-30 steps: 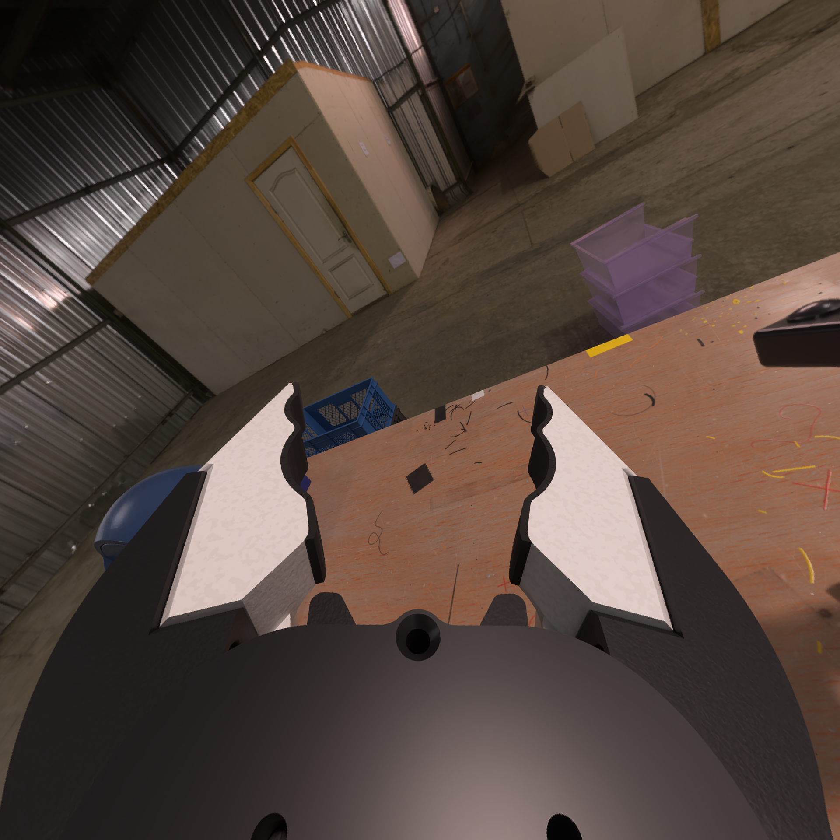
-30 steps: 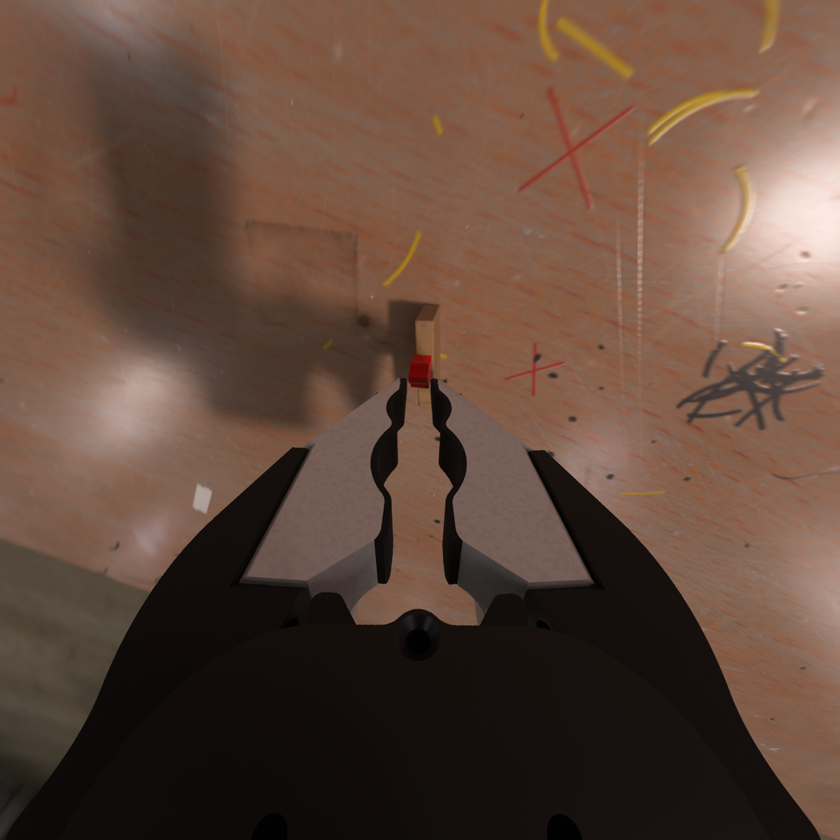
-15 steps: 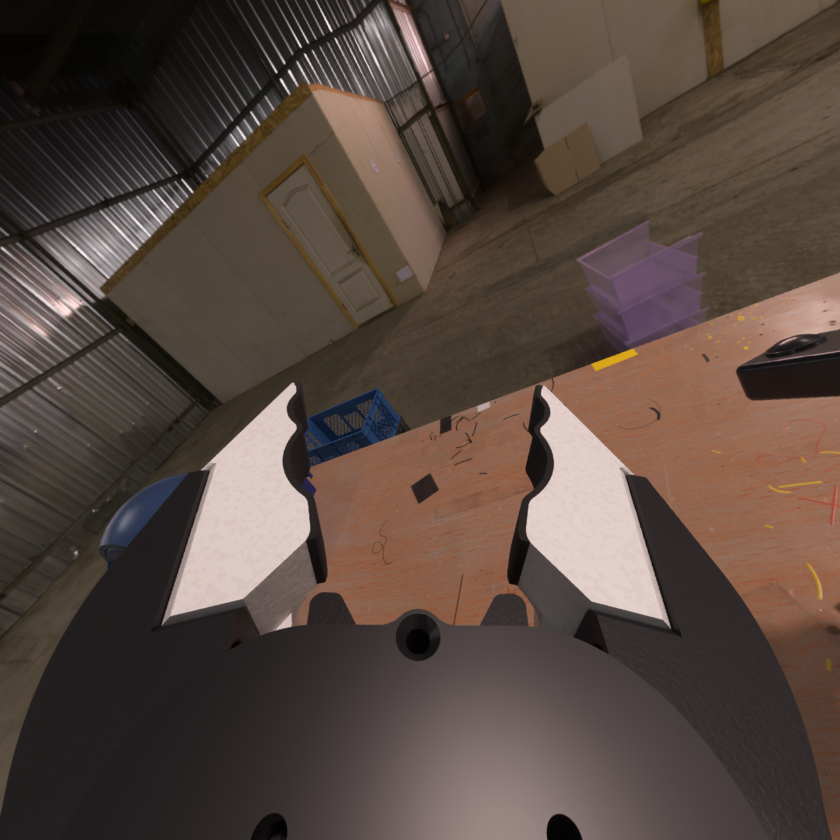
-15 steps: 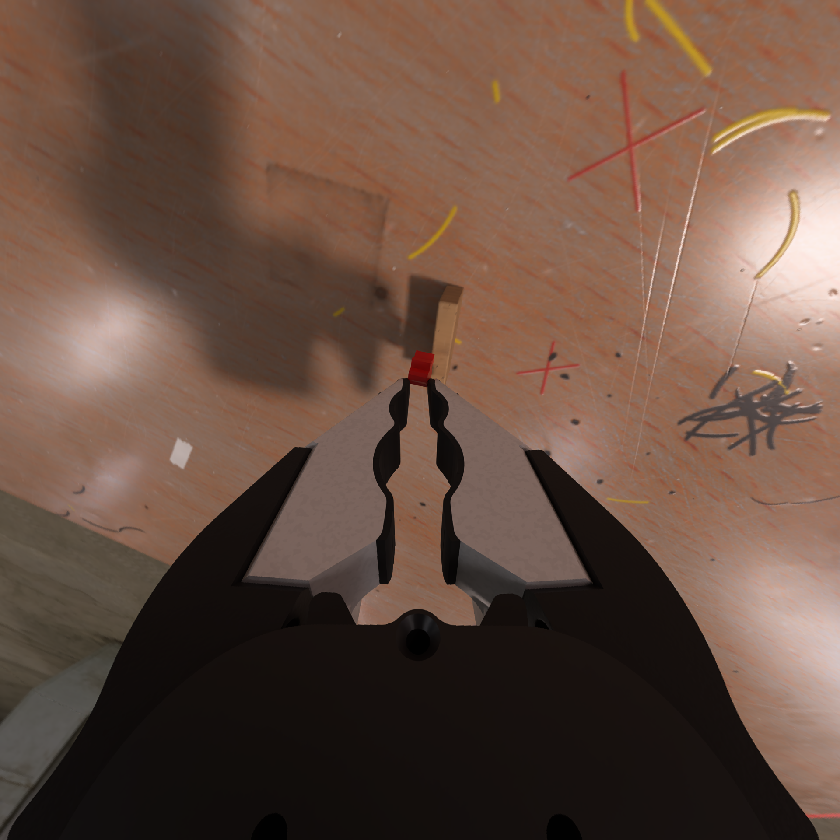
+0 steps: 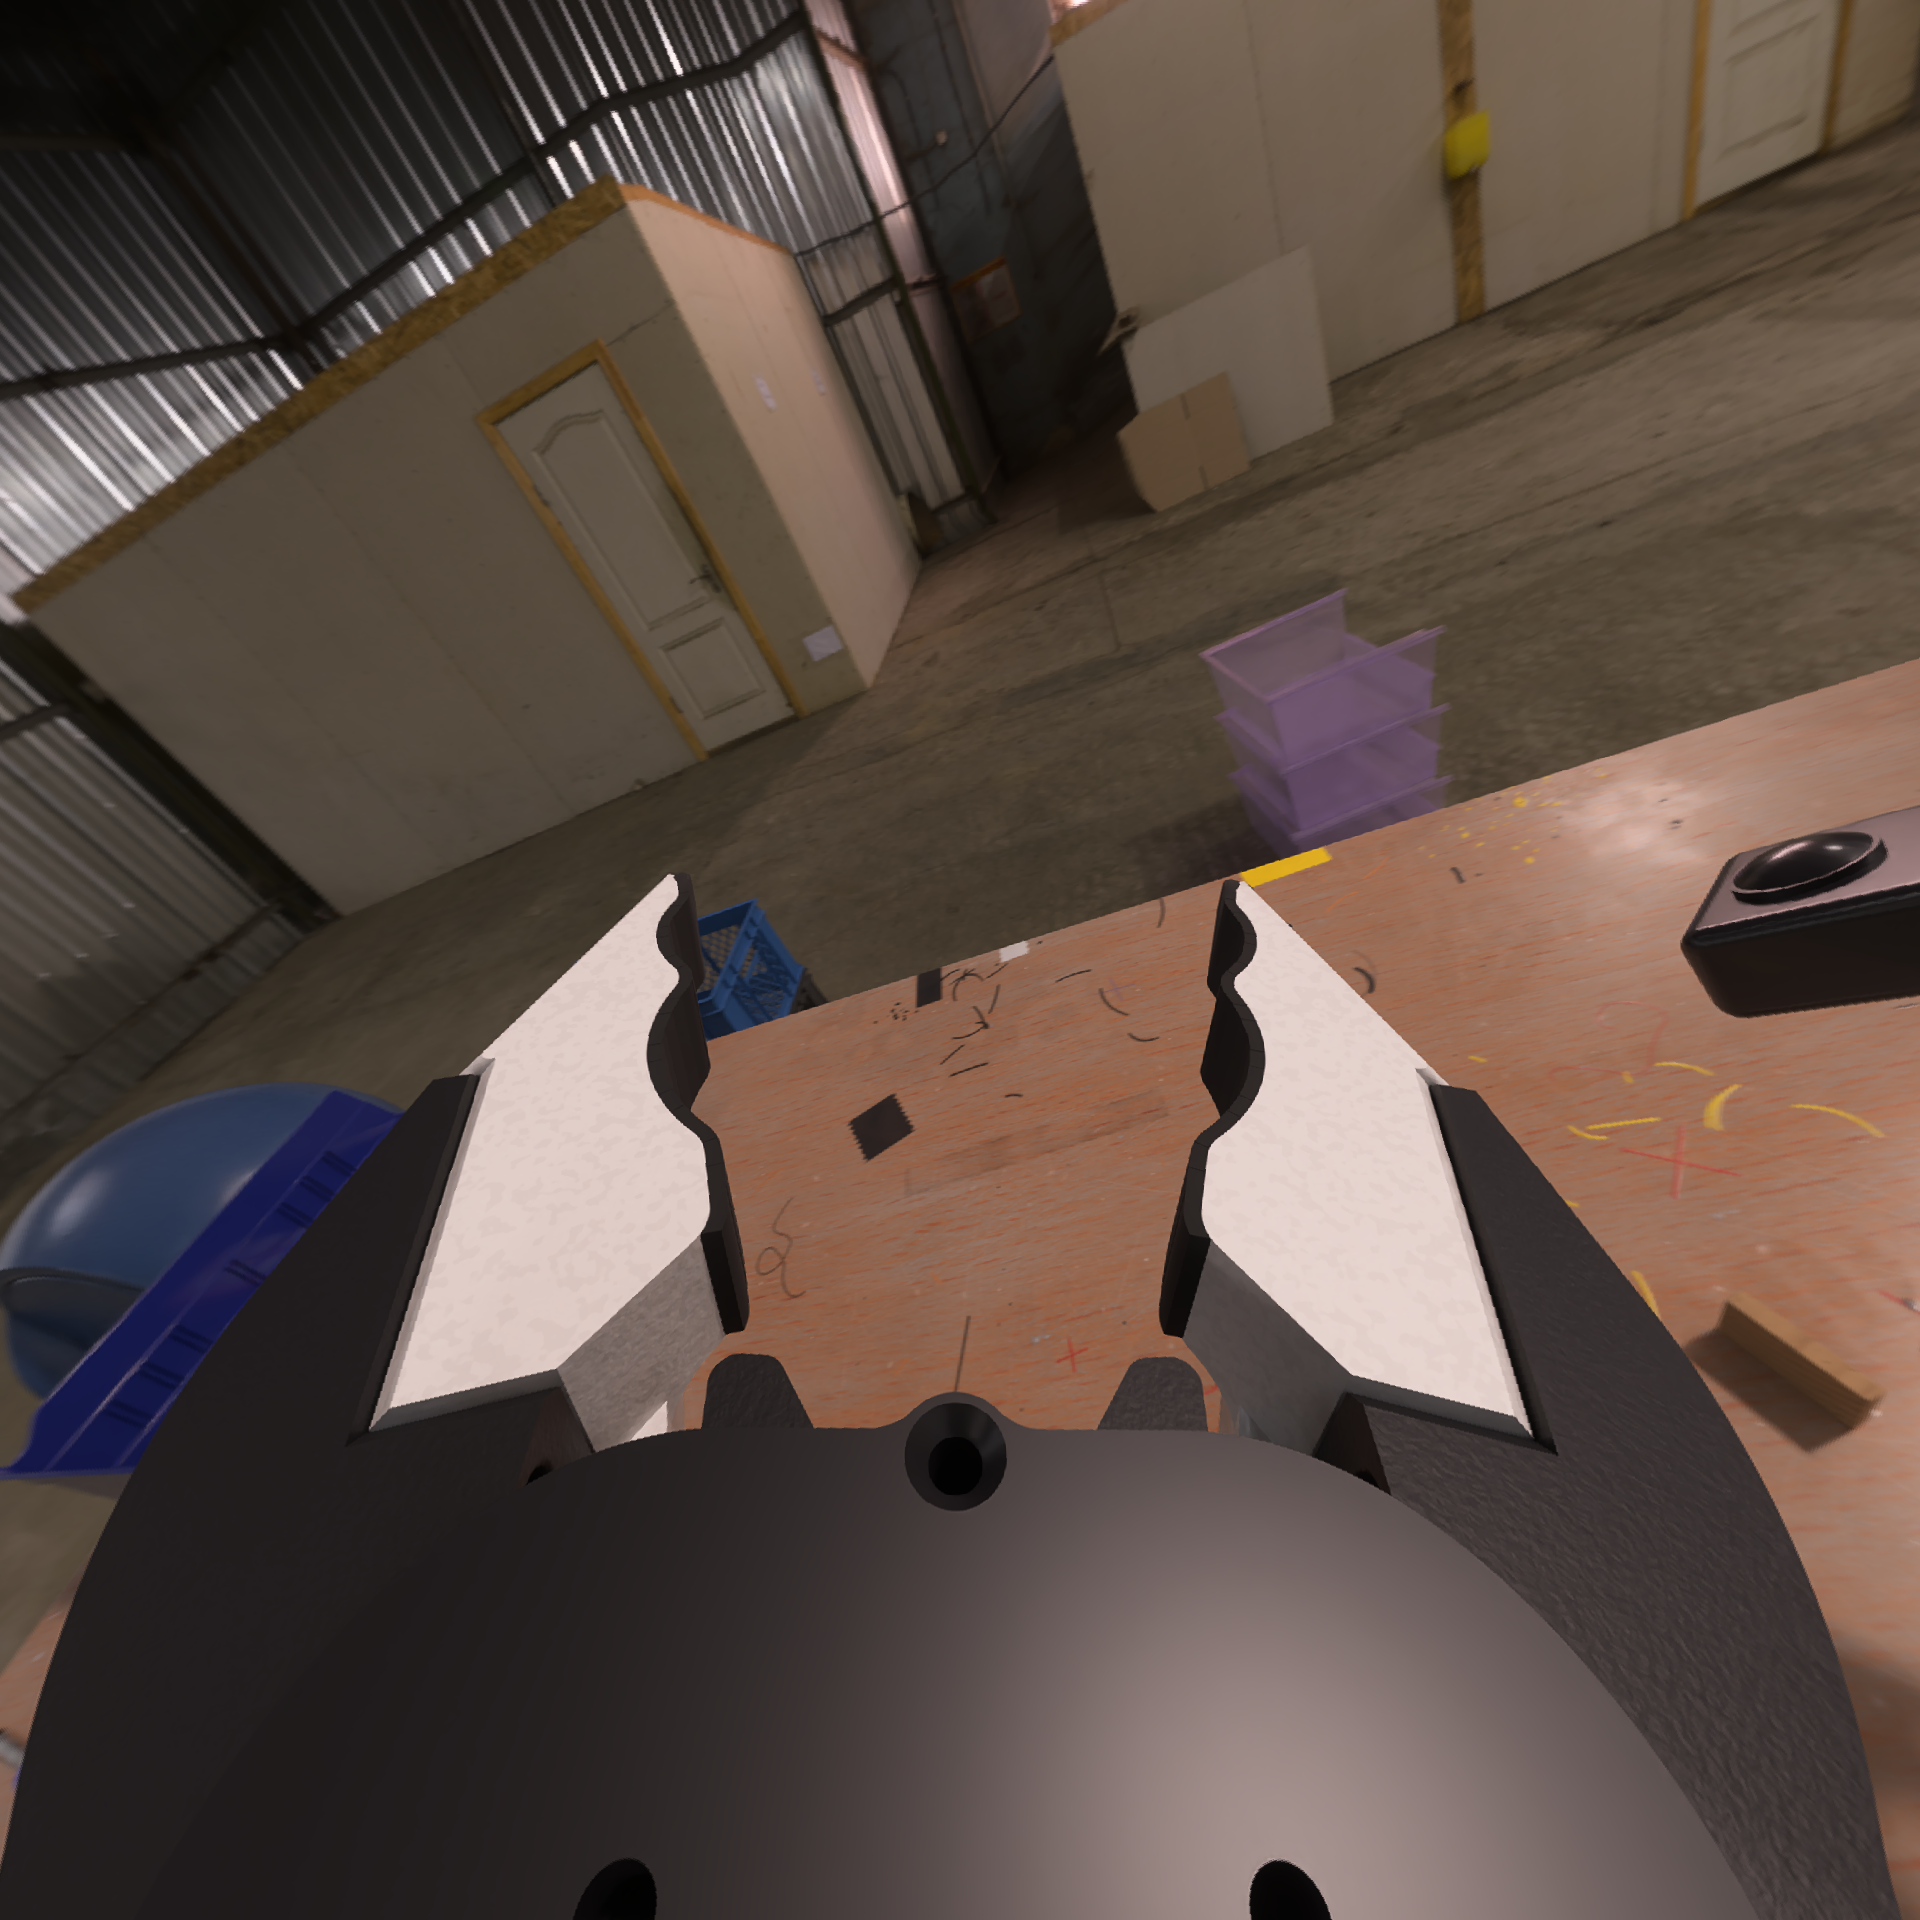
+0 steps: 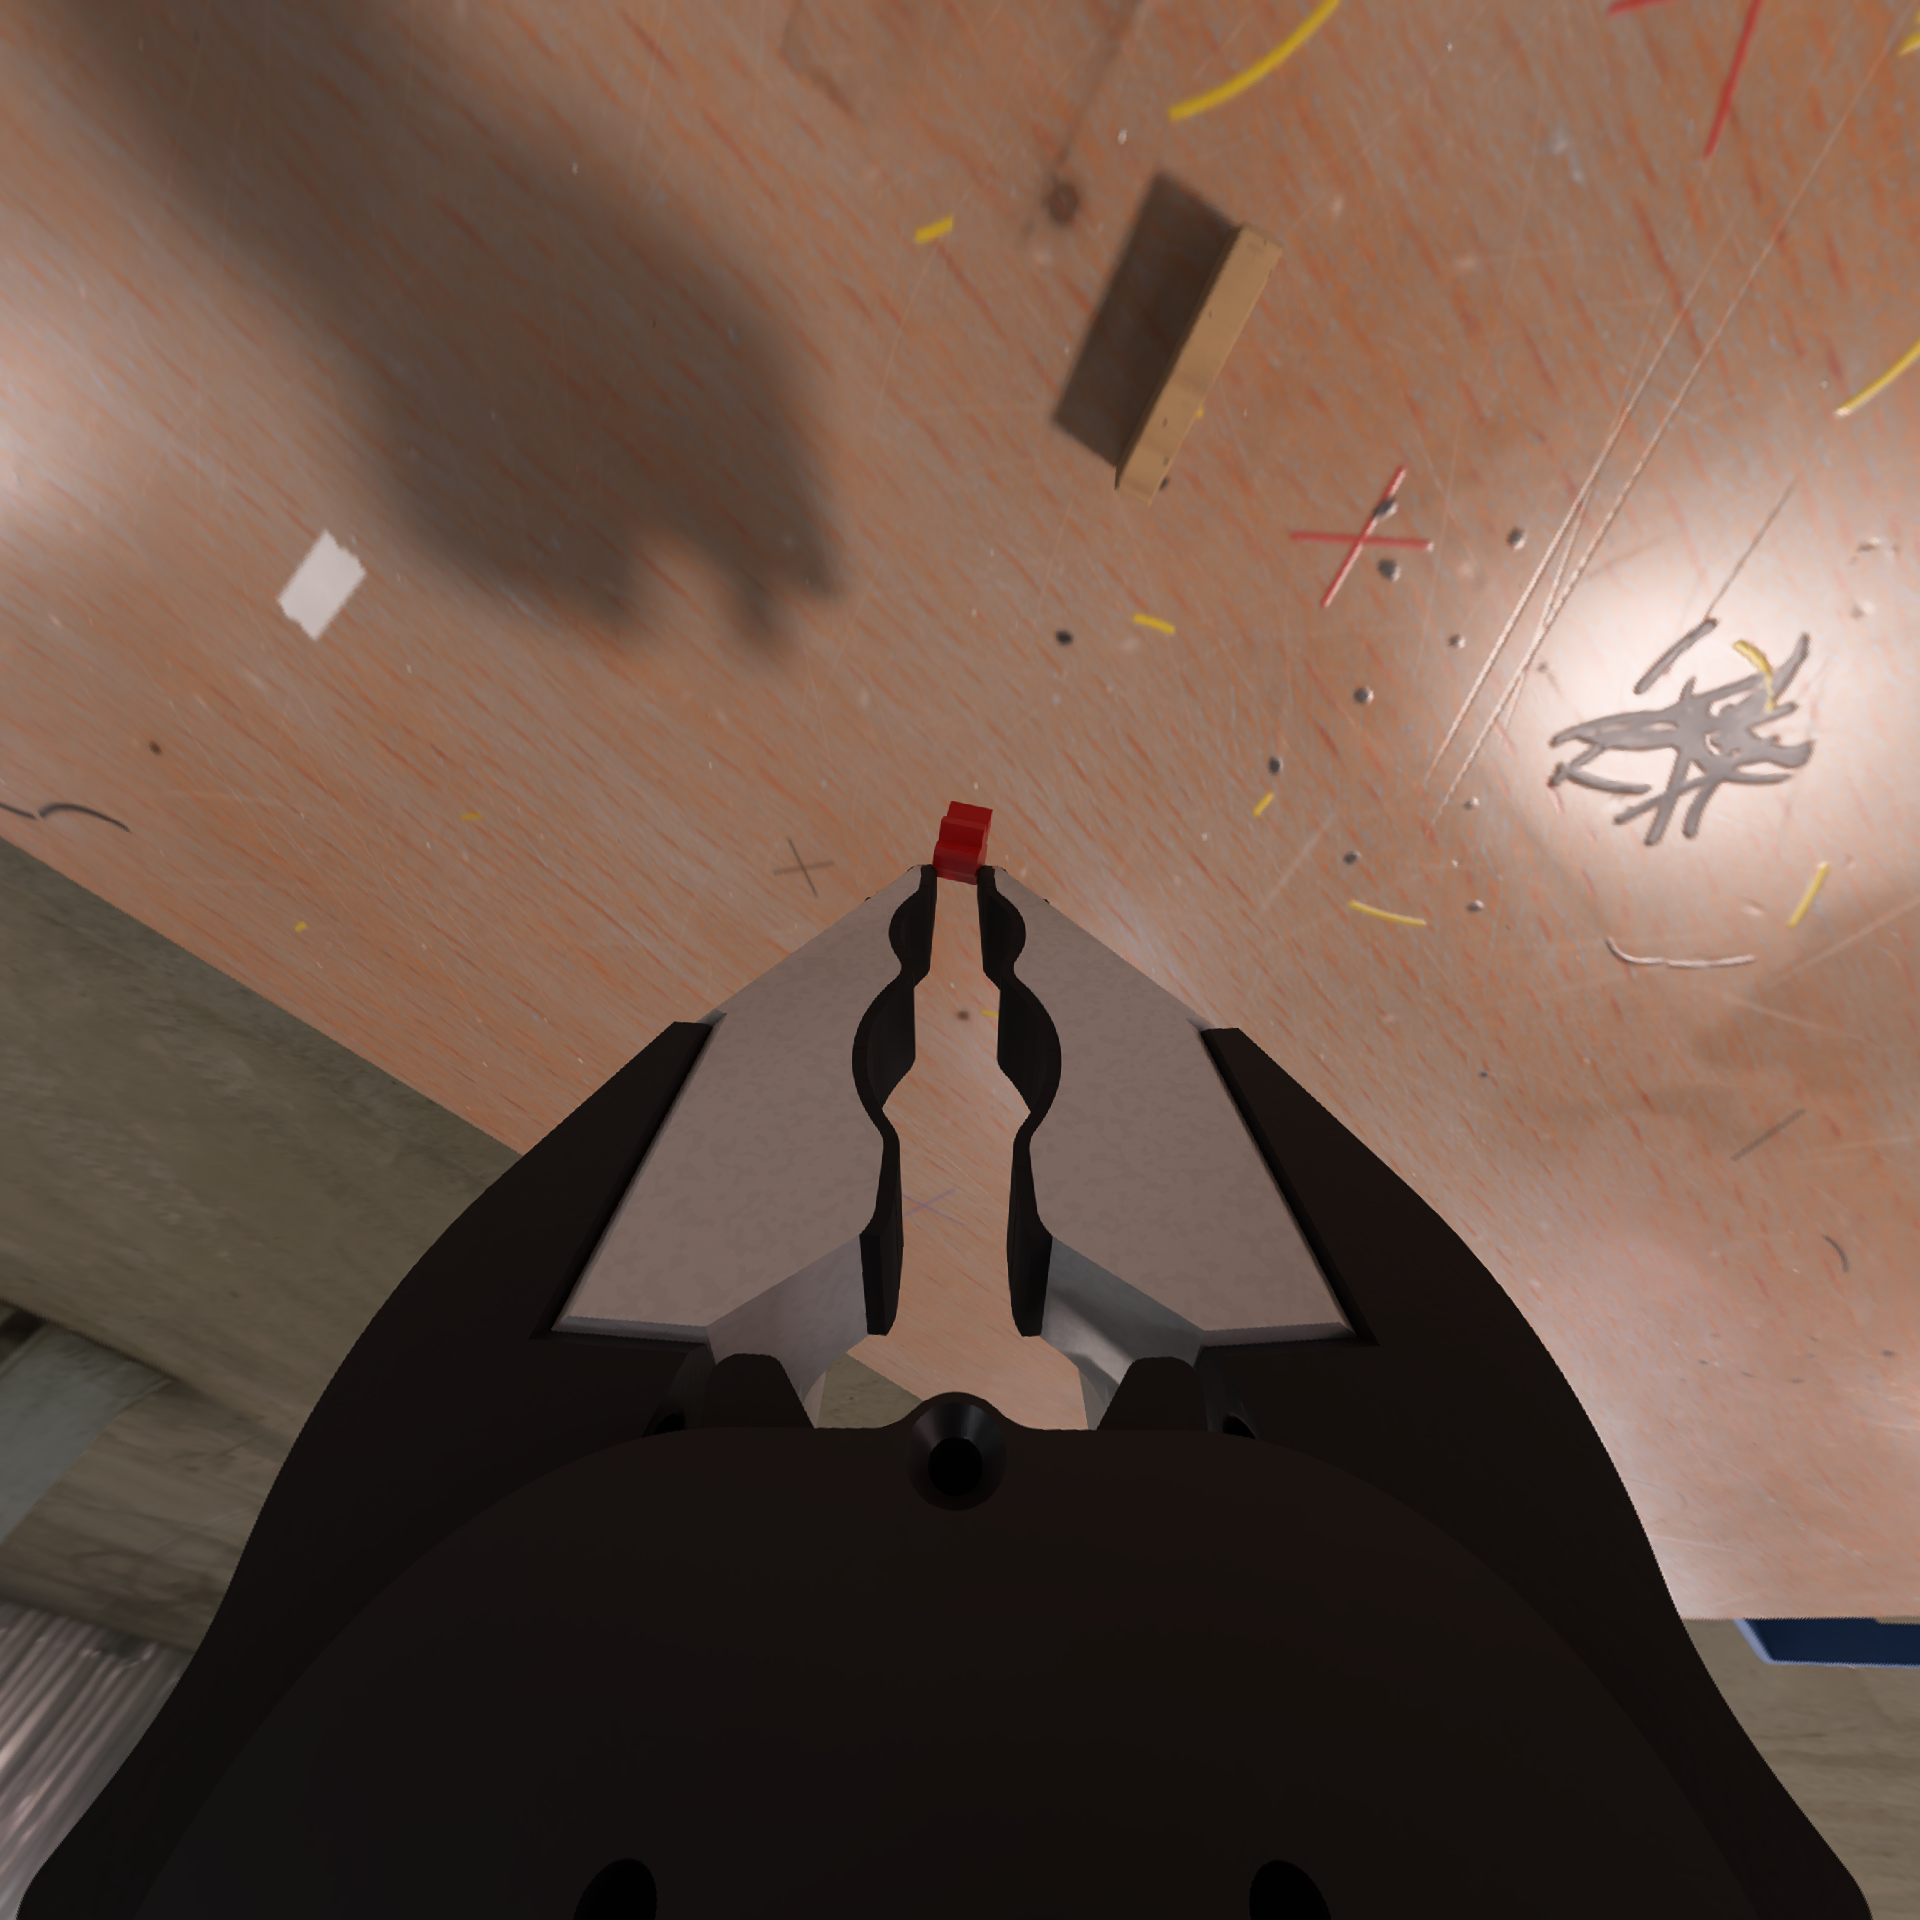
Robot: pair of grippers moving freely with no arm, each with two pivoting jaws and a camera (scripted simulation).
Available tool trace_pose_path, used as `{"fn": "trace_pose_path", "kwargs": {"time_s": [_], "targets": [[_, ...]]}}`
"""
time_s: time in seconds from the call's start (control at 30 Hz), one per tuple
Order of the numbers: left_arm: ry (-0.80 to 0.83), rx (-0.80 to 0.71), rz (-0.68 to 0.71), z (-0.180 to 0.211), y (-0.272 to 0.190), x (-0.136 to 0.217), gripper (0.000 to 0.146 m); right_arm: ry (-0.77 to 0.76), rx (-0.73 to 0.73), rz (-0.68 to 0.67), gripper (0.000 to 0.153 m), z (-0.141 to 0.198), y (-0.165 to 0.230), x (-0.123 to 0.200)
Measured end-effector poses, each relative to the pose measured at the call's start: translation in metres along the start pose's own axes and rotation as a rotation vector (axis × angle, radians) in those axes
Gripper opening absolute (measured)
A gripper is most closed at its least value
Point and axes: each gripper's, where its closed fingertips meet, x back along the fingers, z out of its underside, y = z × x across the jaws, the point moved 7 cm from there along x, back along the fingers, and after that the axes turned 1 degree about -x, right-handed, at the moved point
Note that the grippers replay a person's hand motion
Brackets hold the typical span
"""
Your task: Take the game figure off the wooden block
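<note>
My right gripper [image 6: 957,875] is shut on the small red game figure [image 6: 962,840], which sticks out past its fingertips, held clear above the table. The wooden block [image 6: 1169,332] lies on the table farther ahead and to the right, apart from the figure, with nothing on it. The block also shows at the right of the left wrist view [image 5: 1789,1359]. My left gripper [image 5: 951,904] is open and empty above the table near its far edge. The right gripper's dark body [image 5: 1808,925] shows at the right edge of the left wrist view.
The orange wooden table [image 6: 520,312] bears paint marks and scribbles; its edge runs at lower left [image 6: 260,997]. Beyond the table stand stacked purple bins [image 5: 1330,717], a blue crate [image 5: 753,971], a blue bin [image 5: 197,1278] and a blue dome [image 5: 135,1174].
My right gripper has lifted the red figure off the wooden block and drawn back toward the table's edge; the block now lies well ahead. My left gripper has tilted slightly, staying open.
</note>
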Motion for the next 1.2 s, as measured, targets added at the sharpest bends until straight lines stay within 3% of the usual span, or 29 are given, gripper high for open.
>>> {"fn": "trace_pose_path", "kwargs": {"time_s": [0.2, 0.37, 0.67, 1.2], "targets": [[-0.015, 0.105, 0.092, -0.002, 0.006, 0.007, 0.096, -0.028, 0.047, 0.01, 0.008, 0.022, 0.002, 0.015], [-0.012, 0.151, 0.111, 0.001, 0.015, 0.007, 0.094, -0.047, 0.038, -0.018, 0.008, 0.029, -0.002, 0.004], [0.076, 0.162, 0.119, 0.014, 0.026, 0.001, 0.094, -0.148, -0.11, -0.141, 0.008, -0.005, -0.008, -0.042], [0.184, 0.179, 0.158, 0.03, 0.032, -0.009, 0.093, -0.156, -0.167, -0.06, 0.008, -0.043, -0.007, -0.046]]}}
